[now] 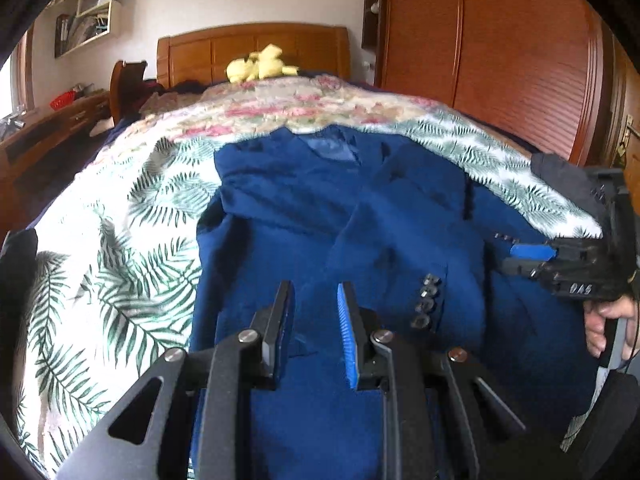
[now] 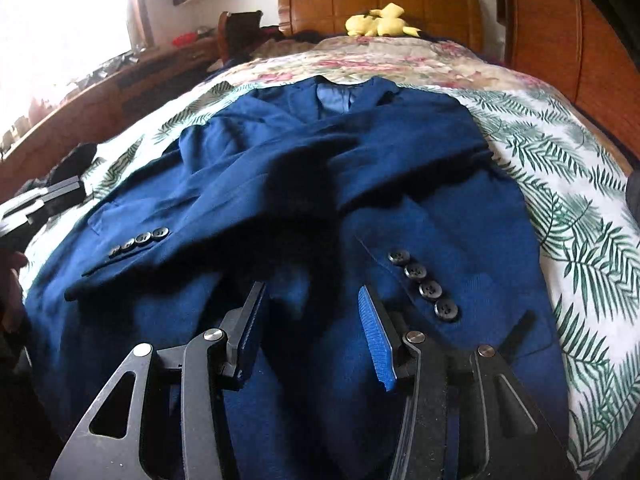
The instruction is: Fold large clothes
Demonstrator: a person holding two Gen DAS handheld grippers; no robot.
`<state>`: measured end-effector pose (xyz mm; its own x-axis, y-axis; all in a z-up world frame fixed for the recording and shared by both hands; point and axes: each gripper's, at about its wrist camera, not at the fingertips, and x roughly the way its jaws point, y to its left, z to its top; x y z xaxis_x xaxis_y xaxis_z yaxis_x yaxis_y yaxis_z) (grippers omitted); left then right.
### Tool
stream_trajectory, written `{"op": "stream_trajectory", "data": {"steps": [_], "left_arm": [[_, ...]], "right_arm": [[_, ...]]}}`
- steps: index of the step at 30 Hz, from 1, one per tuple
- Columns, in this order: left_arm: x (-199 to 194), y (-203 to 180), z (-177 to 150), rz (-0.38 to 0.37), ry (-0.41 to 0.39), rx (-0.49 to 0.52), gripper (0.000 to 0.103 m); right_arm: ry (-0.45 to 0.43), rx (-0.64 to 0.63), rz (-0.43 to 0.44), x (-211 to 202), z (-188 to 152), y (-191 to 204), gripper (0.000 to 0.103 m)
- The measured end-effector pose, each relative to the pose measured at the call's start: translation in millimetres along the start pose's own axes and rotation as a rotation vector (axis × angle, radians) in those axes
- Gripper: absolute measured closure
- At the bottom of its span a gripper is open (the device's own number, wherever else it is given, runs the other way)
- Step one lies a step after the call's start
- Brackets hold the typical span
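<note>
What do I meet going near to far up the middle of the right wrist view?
right hand-held gripper, open → blue jacket with both sleeves folded across its front → jacket collar → floral quilt → yellow plush toy → wooden headboard

— Where is the left gripper [image 1: 316, 300]?
— Tilted downward, its fingers a narrow gap apart, with nothing clamped between them.
— And the right gripper [image 2: 312, 304]?
— Also angled down, jaws parted wider (nothing pinched). In the left camera it shows at the right edge, a hand [image 1: 608, 324] wrapped around its handle.
</note>
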<state>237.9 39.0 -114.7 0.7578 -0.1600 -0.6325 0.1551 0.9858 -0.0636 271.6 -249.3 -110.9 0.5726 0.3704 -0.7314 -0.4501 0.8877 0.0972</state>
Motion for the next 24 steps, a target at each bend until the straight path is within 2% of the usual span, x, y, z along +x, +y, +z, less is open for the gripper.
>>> {"op": "stream_trajectory", "data": {"steps": [12,21,24], "left_arm": [[34.0,-2.2,-8.7,0.038,0.145,0.015,0.082],[39.4,2.1,-8.1,0.126,0.161,-0.006,0.079],[44.8,7.7,-8.7,0.116,0.188,-0.026,0.077]], "right_arm": [[0.001,-0.003,-0.002,-2.0,1.3,2.6,0.056],[0.003,-0.012,-0.001,-4.2,0.4,4.0,0.056],[0.005,-0.017,0.002,-4.9,0.0,3.8,0.056]]}}
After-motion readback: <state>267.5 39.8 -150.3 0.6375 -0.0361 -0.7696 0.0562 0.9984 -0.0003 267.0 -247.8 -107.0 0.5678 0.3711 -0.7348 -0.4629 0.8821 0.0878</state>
